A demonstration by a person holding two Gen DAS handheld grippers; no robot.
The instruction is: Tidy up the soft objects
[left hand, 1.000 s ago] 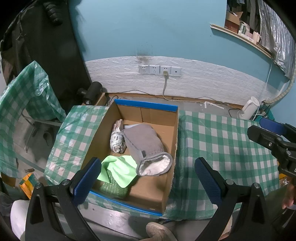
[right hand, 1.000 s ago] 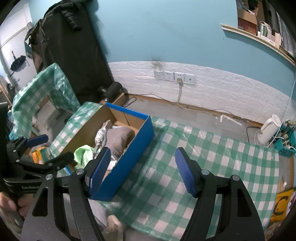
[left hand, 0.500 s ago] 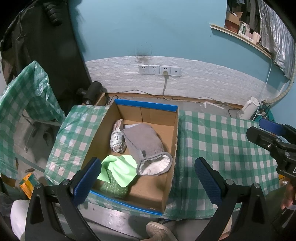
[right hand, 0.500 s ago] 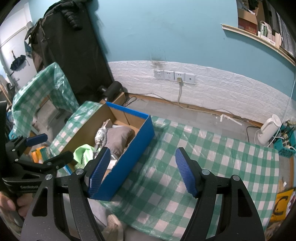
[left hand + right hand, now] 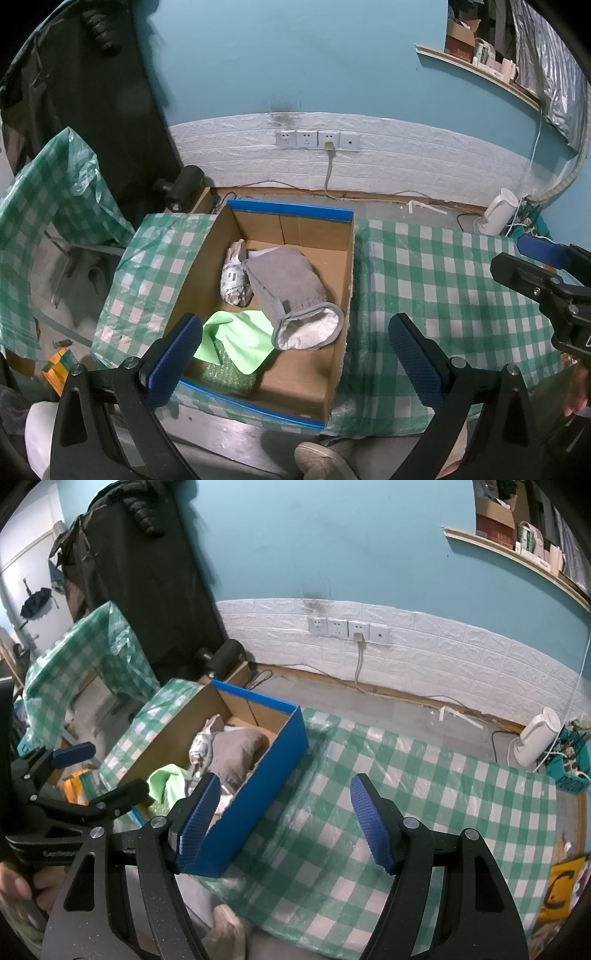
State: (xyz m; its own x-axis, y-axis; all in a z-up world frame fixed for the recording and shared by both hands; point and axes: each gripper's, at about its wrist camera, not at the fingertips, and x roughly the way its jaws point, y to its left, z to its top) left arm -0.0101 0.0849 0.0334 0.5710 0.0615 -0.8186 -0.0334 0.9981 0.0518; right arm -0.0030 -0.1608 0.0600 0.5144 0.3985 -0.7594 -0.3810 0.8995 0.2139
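Four soft things already lie in the box (image 5: pixel 288 218) just below my left claw (image 5: pixel 295 354): grey mitt (image 5: pixel 288 291), green cloth (image 5: pixel 240 336), bubble wrap (image 5: pixel 225 373), patterned roll (image 5: pixel 232 284). Both claws gape wide and empty, my right claw (image 5: pixel 284 819) hanging over bare checked surface (image 5: pixel 424 775), probably because nothing remains to gather.

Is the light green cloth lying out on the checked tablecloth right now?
No, the light green cloth lies inside the cardboard box, at its near end beside the grey slipper.

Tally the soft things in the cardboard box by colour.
Grey: 1, a mitt
Light green: 1, a cloth
White, printed: 1, a bundle
Green bubble wrap: 1
Total: 4
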